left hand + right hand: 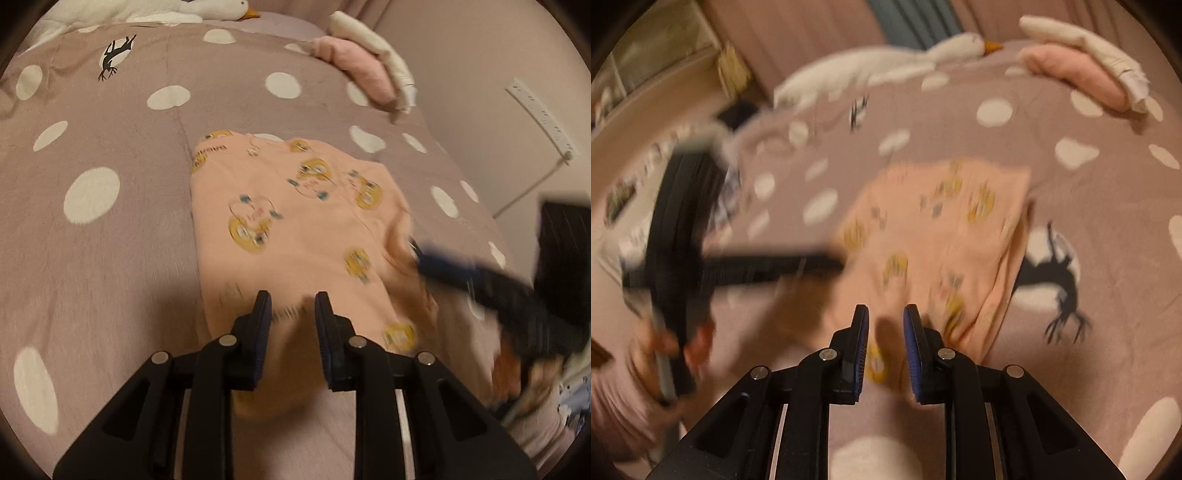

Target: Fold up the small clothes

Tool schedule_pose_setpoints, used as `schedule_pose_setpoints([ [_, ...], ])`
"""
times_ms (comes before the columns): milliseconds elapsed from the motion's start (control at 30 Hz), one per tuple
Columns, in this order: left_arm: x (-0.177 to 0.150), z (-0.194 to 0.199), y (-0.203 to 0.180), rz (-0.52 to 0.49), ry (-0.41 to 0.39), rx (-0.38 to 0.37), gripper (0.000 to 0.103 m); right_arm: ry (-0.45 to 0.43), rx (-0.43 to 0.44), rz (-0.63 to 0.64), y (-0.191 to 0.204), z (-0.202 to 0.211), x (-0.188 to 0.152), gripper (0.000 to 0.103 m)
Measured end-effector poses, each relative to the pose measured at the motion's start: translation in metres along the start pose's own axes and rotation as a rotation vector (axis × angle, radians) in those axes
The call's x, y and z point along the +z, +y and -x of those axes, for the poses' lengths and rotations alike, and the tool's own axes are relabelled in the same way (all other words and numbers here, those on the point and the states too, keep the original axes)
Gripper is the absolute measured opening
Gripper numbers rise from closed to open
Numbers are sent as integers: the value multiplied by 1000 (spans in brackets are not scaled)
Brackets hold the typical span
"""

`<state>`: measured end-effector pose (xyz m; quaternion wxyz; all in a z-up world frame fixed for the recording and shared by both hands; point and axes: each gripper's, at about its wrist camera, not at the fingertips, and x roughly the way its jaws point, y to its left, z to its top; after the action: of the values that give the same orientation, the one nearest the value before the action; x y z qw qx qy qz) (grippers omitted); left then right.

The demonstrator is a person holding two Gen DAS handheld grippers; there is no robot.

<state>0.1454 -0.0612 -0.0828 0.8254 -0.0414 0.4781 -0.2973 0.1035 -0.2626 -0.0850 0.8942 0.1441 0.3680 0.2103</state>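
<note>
A small peach garment [295,229] with yellow cartoon prints lies folded on the mauve polka-dot bedspread [110,229]. It also shows in the right wrist view [942,236], blurred. My left gripper [291,299] hangs open and empty over the garment's near edge. My right gripper [885,314] is open and empty above the garment's near corner; from the left wrist view it appears as a blurred dark shape [461,269] at the garment's right side. The left gripper shows blurred in the right wrist view [757,267], at the garment's left edge.
A folded pink and cream pile [369,70] sits at the far right of the bed, also in the right wrist view [1082,70]. A white plush goose [155,11] lies along the far edge. A power strip [539,114] hangs on the wall to the right.
</note>
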Motion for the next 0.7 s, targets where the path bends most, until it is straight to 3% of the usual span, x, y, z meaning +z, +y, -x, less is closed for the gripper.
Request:
schedule_pose_setpoints([
  [133,-22,-12,-3,-20,49,11,24,-36,-22,-66,-13,-14,24,21],
  [167,-27,-17,-1,-20,67,19,23,-26,-65,-84,-21,-26,31,21],
  [300,-35,-11,5,9,57,-10,24,101,-142,-183,-48,-60,26,21],
  [400,-34,4,13,53,30,-40,42,73,-98,-227,-53,-53,24,23],
  [467,-32,14,21,94,-4,-40,71,54,-60,-256,-54,-37,22,33],
  [567,-25,23,43,189,-43,-57,76,15,-15,-295,-59,-16,18,51],
  [700,-15,11,67,336,8,-183,80,35,65,-407,-82,-7,9,55],
])
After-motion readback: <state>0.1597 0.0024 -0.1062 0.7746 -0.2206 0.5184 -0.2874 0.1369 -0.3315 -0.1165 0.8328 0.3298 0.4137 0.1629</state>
